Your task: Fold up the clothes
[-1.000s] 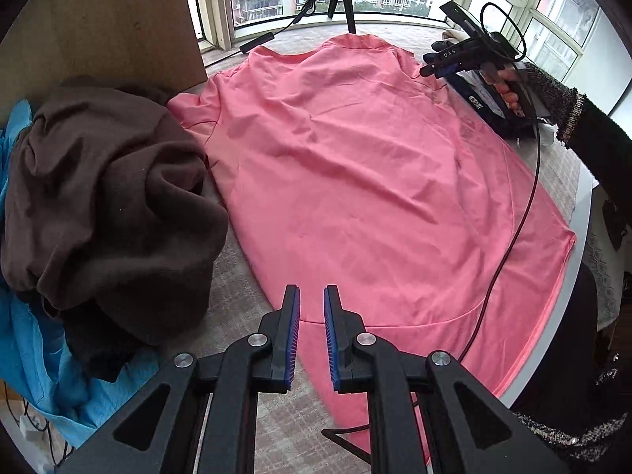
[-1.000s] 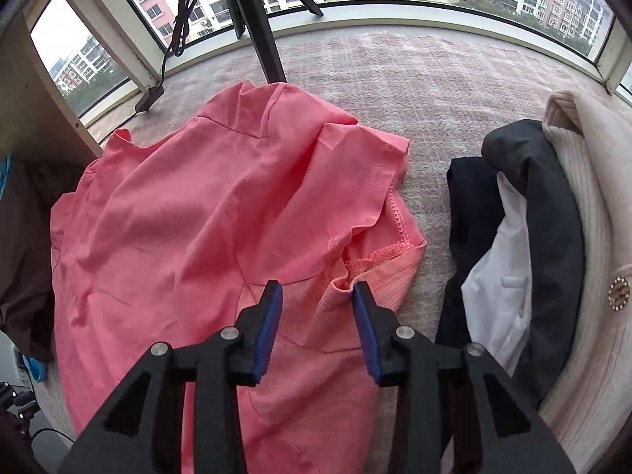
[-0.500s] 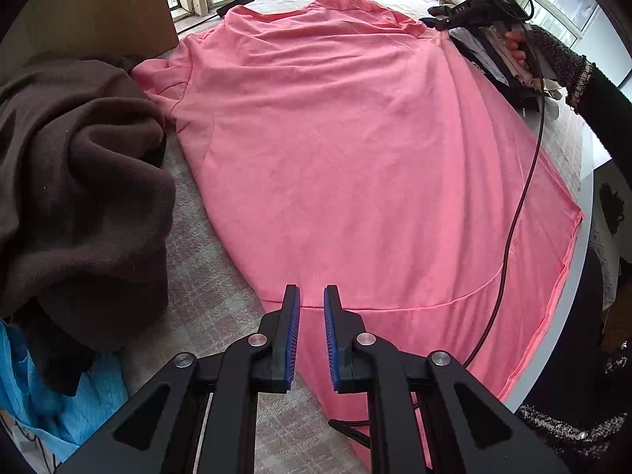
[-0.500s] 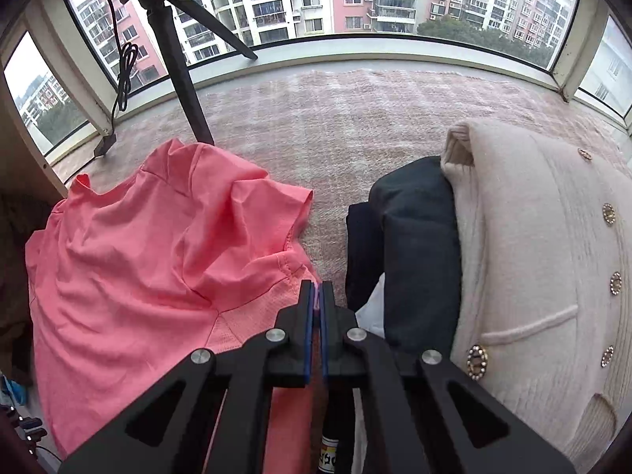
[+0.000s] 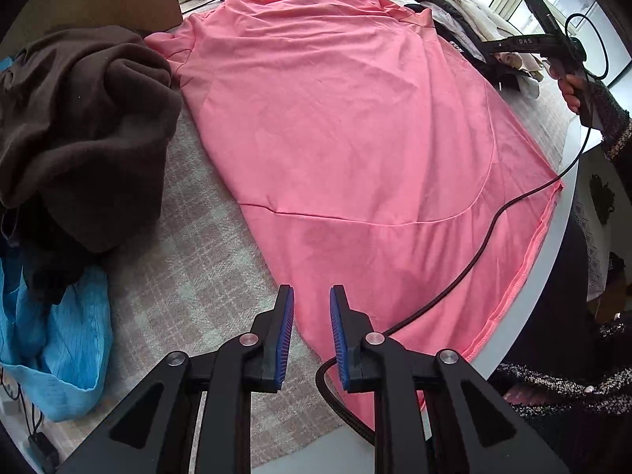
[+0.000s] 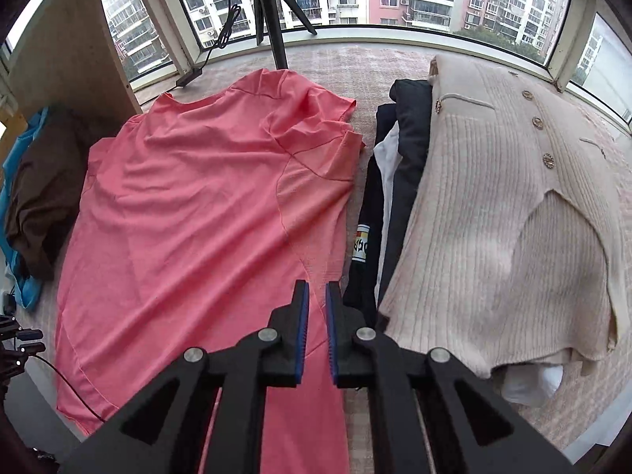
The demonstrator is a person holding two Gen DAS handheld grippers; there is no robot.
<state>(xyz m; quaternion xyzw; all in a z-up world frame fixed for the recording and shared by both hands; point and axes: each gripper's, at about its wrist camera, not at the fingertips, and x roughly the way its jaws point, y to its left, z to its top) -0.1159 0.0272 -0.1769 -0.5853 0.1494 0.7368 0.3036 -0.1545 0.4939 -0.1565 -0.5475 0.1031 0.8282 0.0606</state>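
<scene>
A pink short-sleeved shirt (image 5: 347,126) lies spread flat on the table, collar toward the window and hem toward the near edge. My left gripper (image 5: 312,316) hovers open over the hem's left corner, with nothing between its blue pads. In the right wrist view the pink shirt (image 6: 189,205) fills the left half, its right sleeve (image 6: 328,150) lying flat. My right gripper (image 6: 316,316) is slightly open above the shirt's right side seam, holding nothing. The left wrist view also shows the right gripper (image 5: 489,45) in a hand at the far right.
A brown garment (image 5: 79,118) is heaped on blue cloth (image 5: 59,339) to the left. A cream knitted cardigan (image 6: 493,205) lies over dark clothes (image 6: 399,181) on the right. A black cable (image 5: 474,245) crosses the hem. A tripod (image 6: 268,12) stands by the window. The table edge (image 5: 568,205) curves close on the right.
My right gripper, shut on the sleeve edge half a second ago, has let go and drawn back along the side. My left gripper has opened a little wider and come closer over the hem.
</scene>
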